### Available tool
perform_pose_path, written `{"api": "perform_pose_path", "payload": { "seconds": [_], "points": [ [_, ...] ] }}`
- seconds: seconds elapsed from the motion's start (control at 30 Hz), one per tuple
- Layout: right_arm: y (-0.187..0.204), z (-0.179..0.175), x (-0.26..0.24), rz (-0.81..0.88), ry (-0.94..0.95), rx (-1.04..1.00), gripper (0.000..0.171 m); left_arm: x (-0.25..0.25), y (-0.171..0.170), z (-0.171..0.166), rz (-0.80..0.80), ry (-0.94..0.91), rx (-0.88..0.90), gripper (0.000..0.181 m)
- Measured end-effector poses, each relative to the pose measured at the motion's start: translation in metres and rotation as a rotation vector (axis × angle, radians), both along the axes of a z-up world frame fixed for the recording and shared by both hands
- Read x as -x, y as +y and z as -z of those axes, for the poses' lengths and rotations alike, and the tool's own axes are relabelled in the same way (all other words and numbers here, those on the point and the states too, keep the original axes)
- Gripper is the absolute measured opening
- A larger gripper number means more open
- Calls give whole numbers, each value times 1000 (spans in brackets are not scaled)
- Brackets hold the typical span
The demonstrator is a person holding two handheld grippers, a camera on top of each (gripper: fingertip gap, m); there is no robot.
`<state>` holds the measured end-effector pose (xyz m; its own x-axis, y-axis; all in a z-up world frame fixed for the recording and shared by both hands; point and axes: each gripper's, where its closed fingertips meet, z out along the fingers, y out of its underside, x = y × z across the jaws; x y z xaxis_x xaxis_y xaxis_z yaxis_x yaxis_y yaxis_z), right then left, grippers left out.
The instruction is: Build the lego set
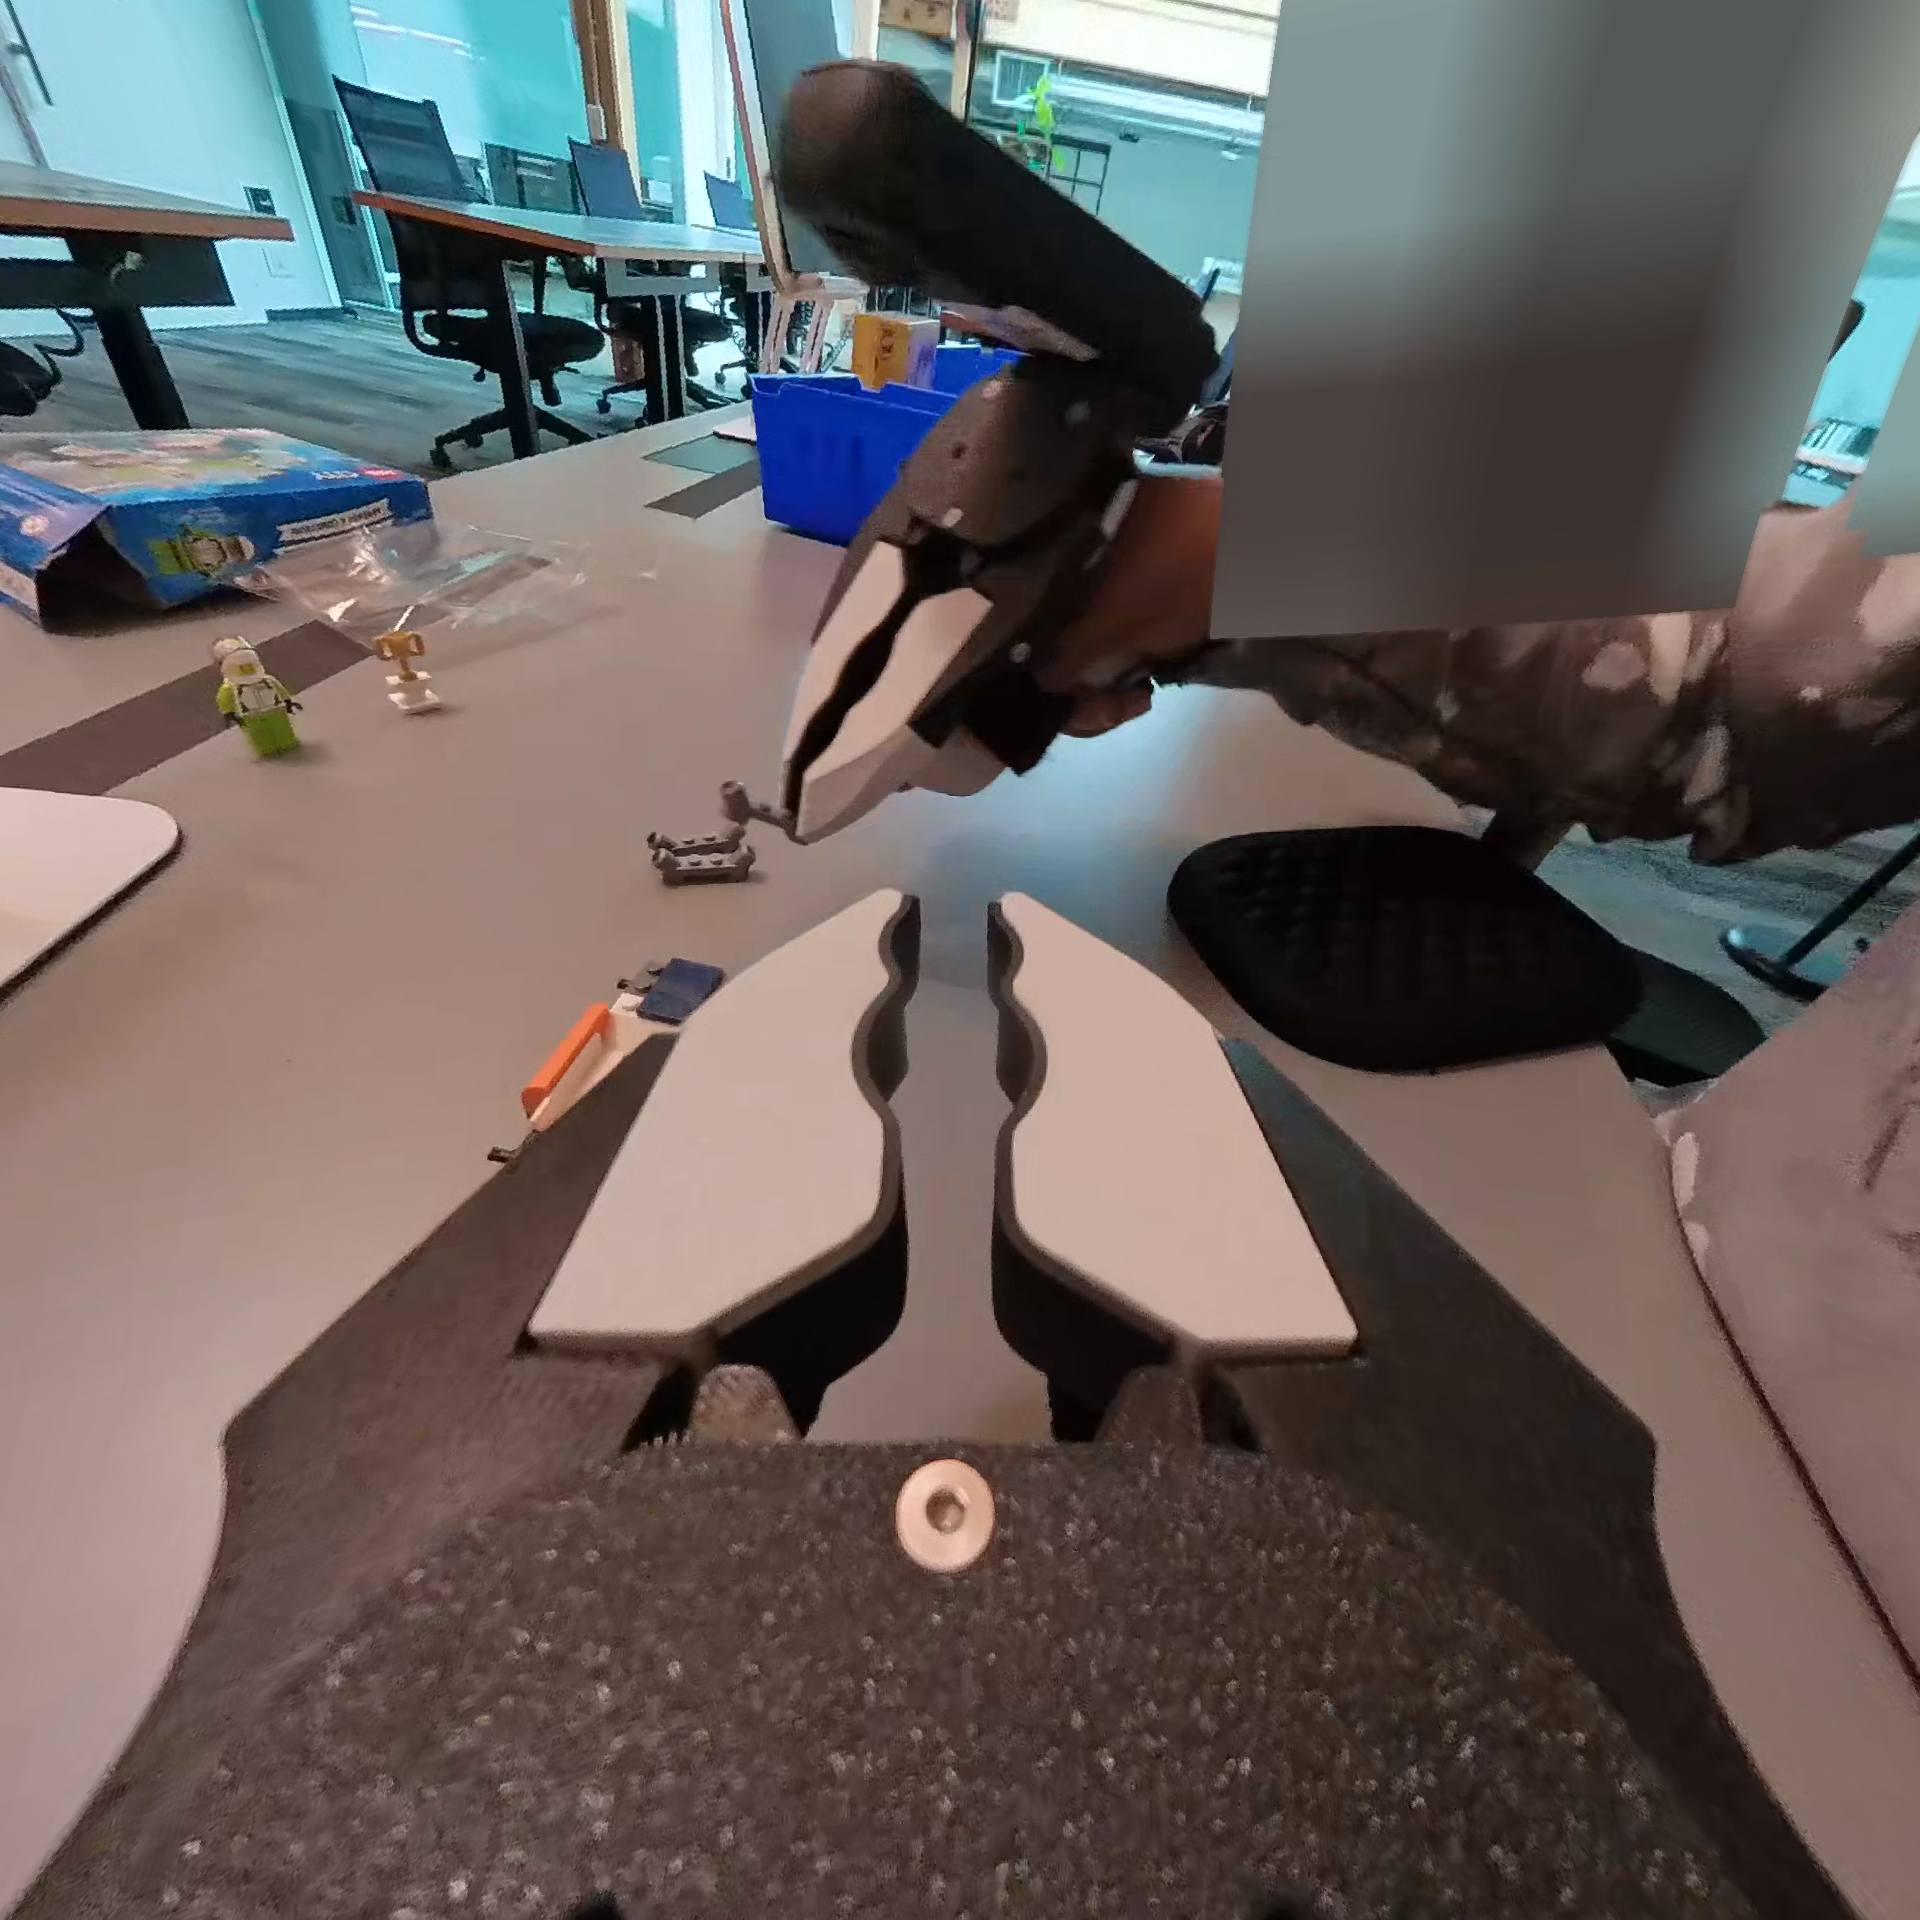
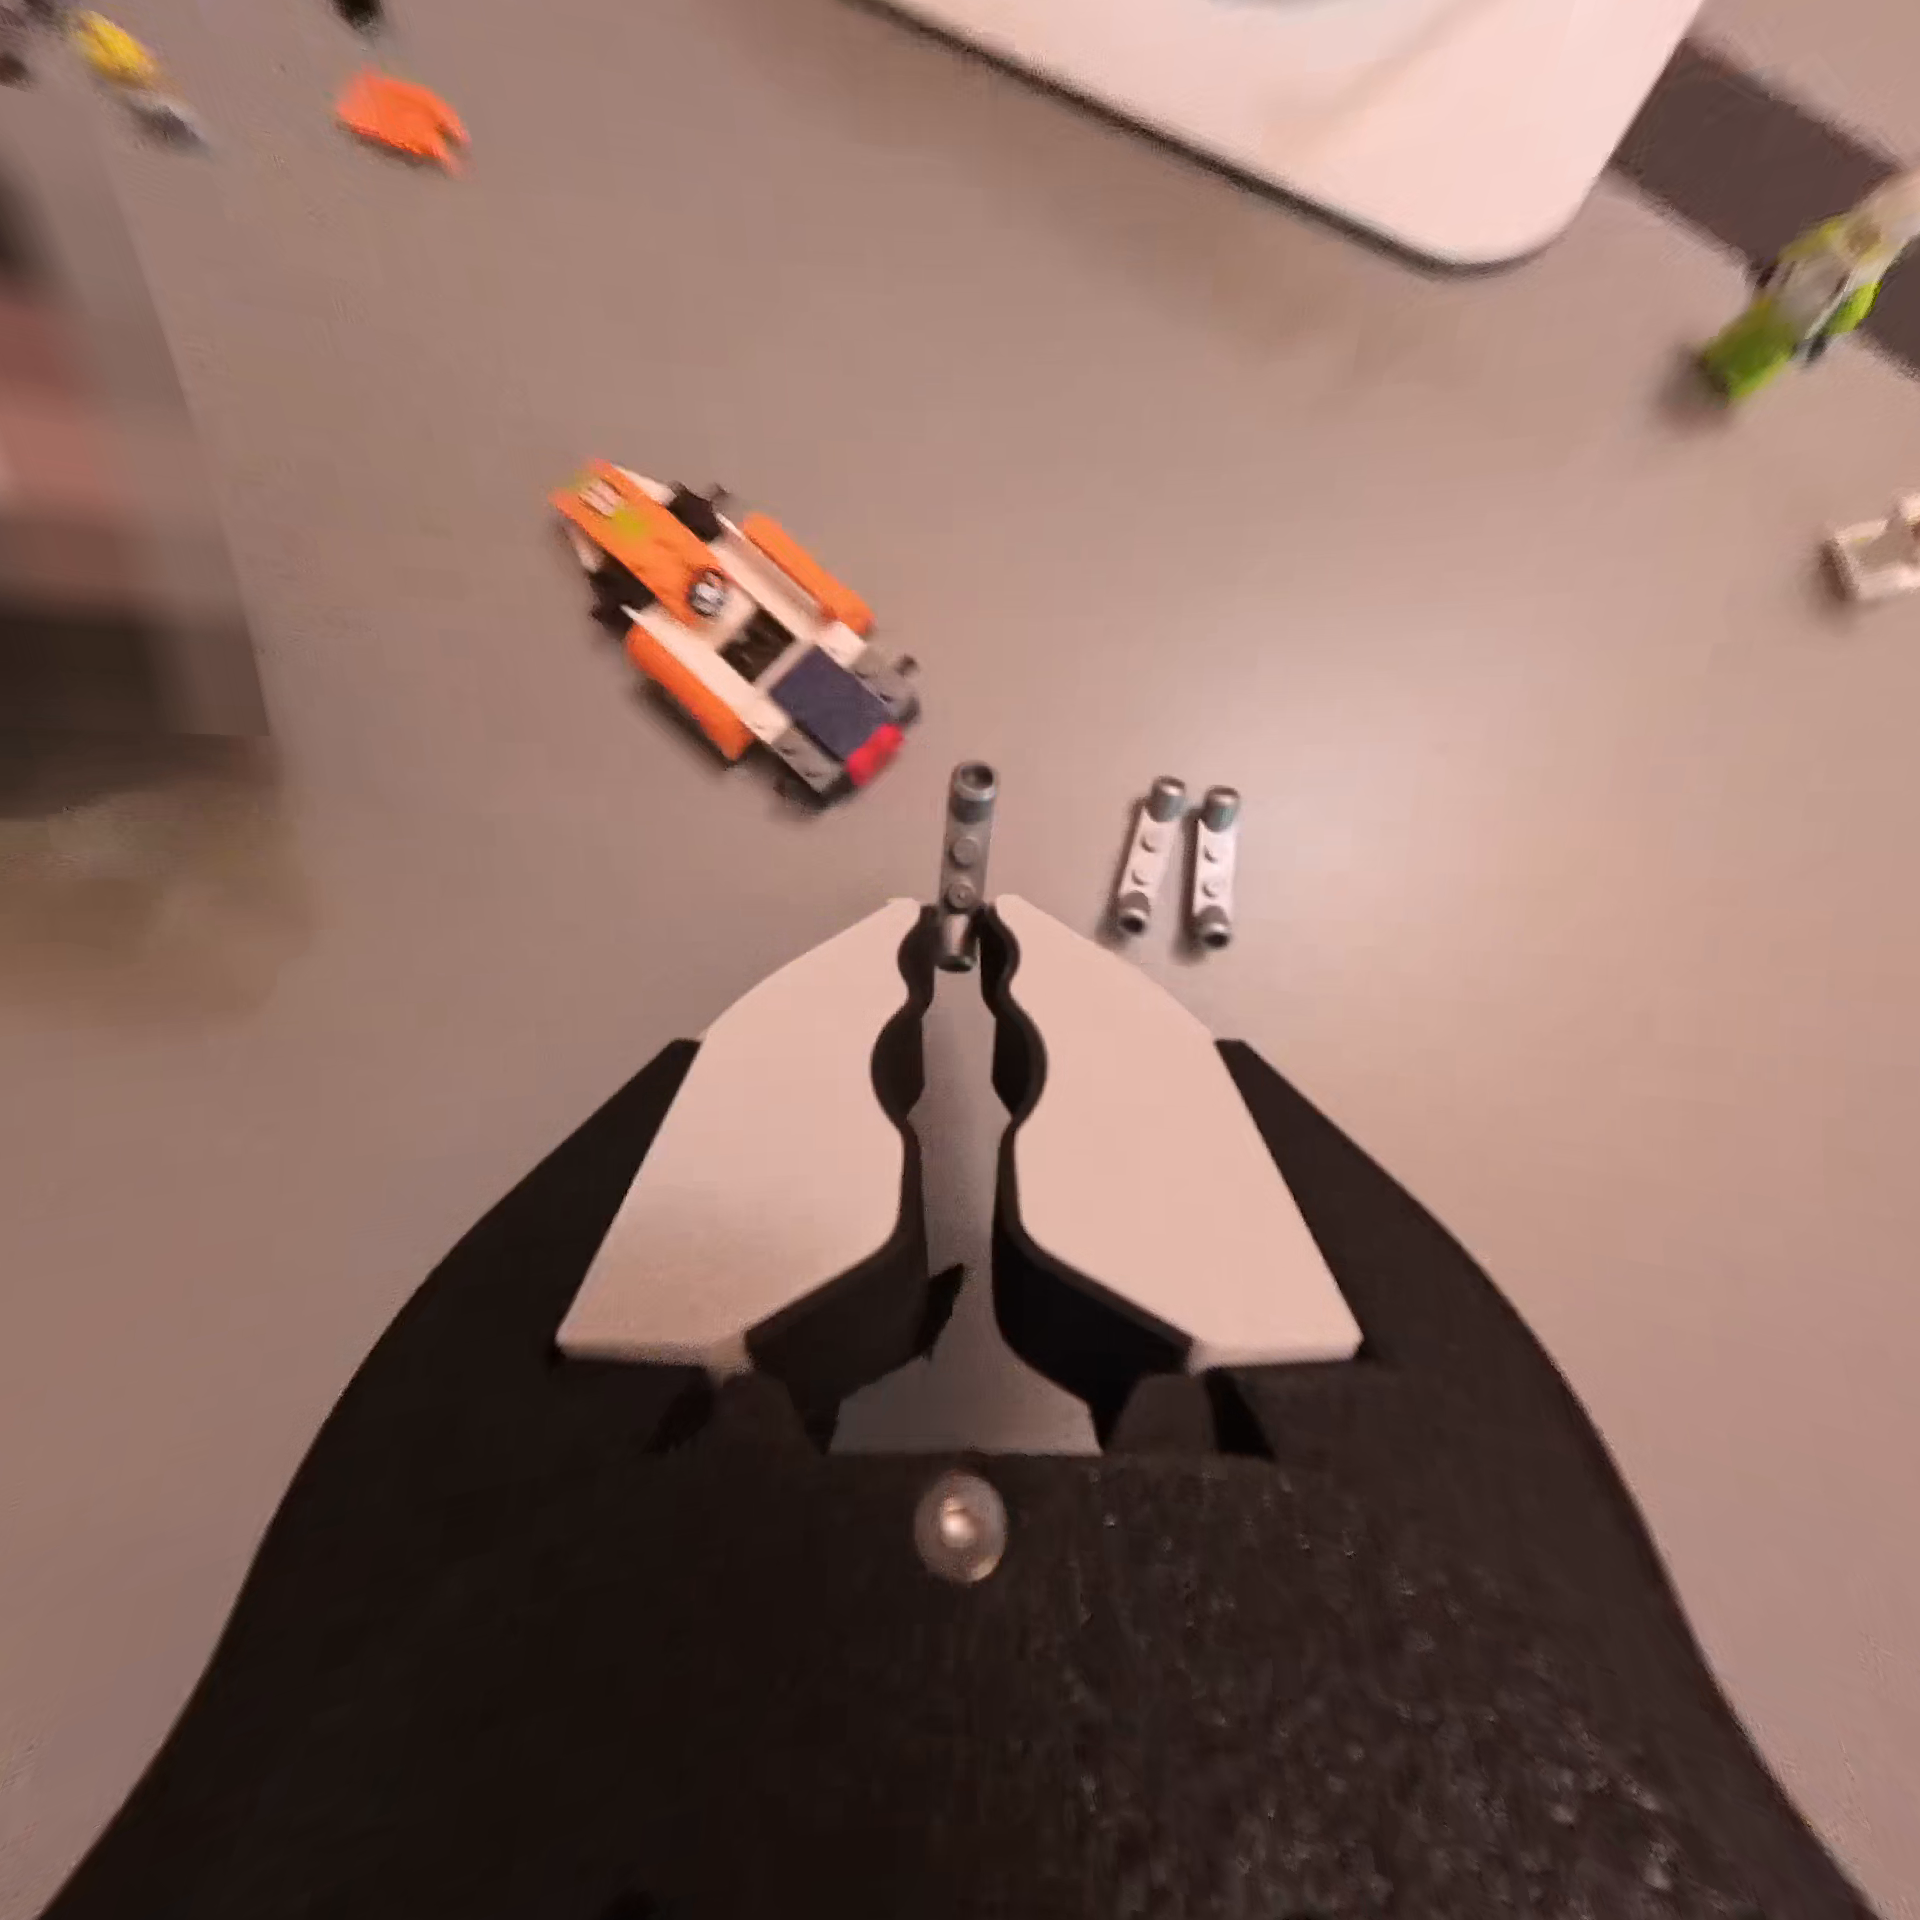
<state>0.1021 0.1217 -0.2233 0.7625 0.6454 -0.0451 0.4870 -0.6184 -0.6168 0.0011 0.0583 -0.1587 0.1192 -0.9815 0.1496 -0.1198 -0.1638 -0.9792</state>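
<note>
The right gripper (image 2: pixel 958 914) is pinching a slim grey studded axle piece (image 2: pixel 968 831) by its near end at its tips. Two matching grey pieces (image 2: pixel 1179 868) are lying side by side at its 2 o'clock. The orange-and-white car body (image 2: pixel 727 623), glossy plastic, is sitting on the smooth grey table (image 2: pixel 1351 623) at 11 o'clock. The left gripper (image 1: pixel 951 909) is hovering with its fingers parted, empty. The blue printed cardboard box (image 1: pixel 187 509) is lying at its 10 o'clock.

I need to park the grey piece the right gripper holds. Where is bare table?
Free: the stretch between the car and the white board. Crowded: beside the two grey pieces near the right gripper.
</note>
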Motion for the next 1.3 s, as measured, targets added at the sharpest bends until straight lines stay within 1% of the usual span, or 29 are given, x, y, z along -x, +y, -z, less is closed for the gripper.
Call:
{"api": "perform_pose_path", "payload": {
  "seconds": [0.1,0.23,0.37,0.57,0.73,1.07,1.2,1.3],
  "points": [
    [11,13,-3,40,-98,83,7,-1,-2,3,-10,24,-15,11],
    [17,24,-4,83,-177,160,7,-3,-8,5,-1,22,-31,10],
    [20,32,-5,127,-223,201,7,-5,-14,9,24,14,-9,9],
    [25,38,-4,184,-248,230,7,-7,-21,23,44,57,-3,8],
    [29,39,-8,190,-286,230,8,-8,-23,26,50,66,-8,8],
    [27,38,-5,170,-263,208,13,-8,-22,28,54,72,-1,7],
    [26,32,-5,162,-244,178,16,-8,-21,28,53,69,6,7],
    [28,17,-3,142,-215,108,19,-7,-18,27,38,68,-5,7]
  ]
}}
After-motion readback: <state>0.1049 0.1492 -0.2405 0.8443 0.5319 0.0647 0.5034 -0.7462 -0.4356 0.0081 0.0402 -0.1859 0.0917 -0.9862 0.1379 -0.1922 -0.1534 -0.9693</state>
